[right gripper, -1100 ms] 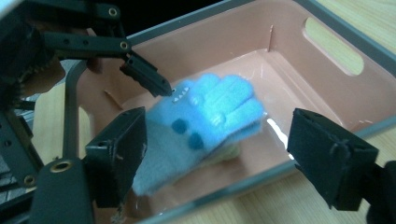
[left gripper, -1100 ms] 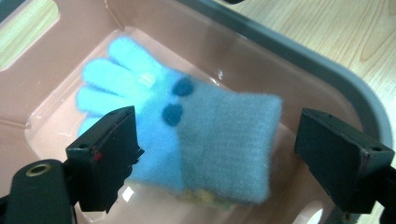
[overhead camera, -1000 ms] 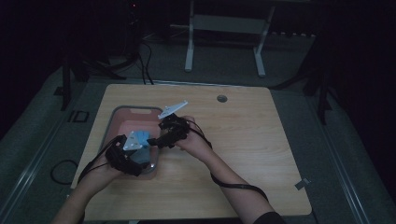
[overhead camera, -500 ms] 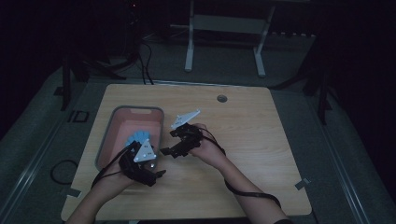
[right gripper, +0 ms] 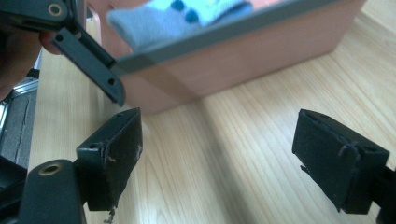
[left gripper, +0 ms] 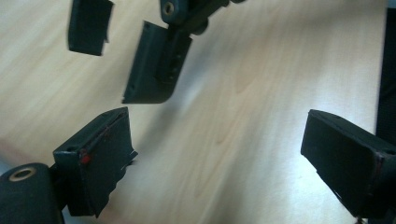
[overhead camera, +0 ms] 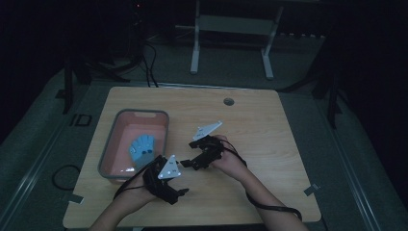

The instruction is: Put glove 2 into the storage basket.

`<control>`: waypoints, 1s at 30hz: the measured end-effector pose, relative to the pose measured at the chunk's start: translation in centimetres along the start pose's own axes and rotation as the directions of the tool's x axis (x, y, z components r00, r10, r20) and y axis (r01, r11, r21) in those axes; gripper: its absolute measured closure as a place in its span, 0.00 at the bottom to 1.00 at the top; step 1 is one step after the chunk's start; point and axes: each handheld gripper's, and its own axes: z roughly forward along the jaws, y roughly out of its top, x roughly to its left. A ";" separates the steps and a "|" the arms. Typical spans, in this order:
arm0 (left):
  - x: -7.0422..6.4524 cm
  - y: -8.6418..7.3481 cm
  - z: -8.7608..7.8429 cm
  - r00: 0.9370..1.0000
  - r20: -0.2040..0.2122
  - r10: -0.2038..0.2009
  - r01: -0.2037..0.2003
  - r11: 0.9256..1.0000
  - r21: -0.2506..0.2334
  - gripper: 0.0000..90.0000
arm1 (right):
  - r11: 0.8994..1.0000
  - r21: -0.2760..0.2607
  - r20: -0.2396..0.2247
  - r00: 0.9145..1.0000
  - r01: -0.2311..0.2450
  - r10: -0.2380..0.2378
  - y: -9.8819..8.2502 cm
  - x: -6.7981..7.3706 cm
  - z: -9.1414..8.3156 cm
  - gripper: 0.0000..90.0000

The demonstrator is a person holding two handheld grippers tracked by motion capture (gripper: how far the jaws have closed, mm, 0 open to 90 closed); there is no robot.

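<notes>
Both tools empty. Left gripper (overhead camera: 180,191) has its jaws spread wide over bare table (overhead camera: 269,144), low over the near edge, just off the pink bin's (overhead camera: 108,163) near-right corner. Right gripper (overhead camera: 188,162) also spread, nothing between the jaws, sitting at 1 o'clock from the left one, tips close but apart. Blue glove (overhead camera: 143,150) lies flat inside the bin, at 10 o'clock from the left gripper; in the right gripper view it shows over the bin's rim.
</notes>
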 end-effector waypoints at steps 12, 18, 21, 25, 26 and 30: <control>-1.4 0.5 2.4 0.999 0.048 0.023 -0.023 1.000 0.000 0.10 | 1.000 0.018 0.034 0.999 -0.020 0.020 -4.6 -0.9 -1.6 0.18; -2.2 0.3 3.8 0.996 0.082 0.031 -0.031 1.000 -0.006 0.10 | 1.000 0.018 0.046 0.999 -0.016 0.015 -6.2 -0.9 -2.4 0.18; -2.4 0.2 4.3 0.995 0.096 0.036 -0.035 0.999 -0.005 0.10 | 1.000 0.016 0.049 0.999 -0.020 0.019 -6.9 -0.9 -2.7 0.18; -2.4 -0.2 4.6 0.994 0.108 0.022 -0.020 1.000 -0.022 0.10 | 1.000 0.015 0.056 0.998 -0.028 0.027 -7.9 -0.9 -3.0 0.17; -2.4 -0.2 4.6 0.994 0.108 0.022 -0.020 1.000 -0.022 0.10 | 1.000 0.015 0.056 0.998 -0.028 0.027 -7.9 -0.9 -3.0 0.17; -2.6 -0.7 5.2 0.992 0.123 0.007 -0.003 1.000 -0.030 0.10 | 0.999 0.012 0.063 0.997 -0.042 0.041 -9.2 -1.1 -3.2 0.17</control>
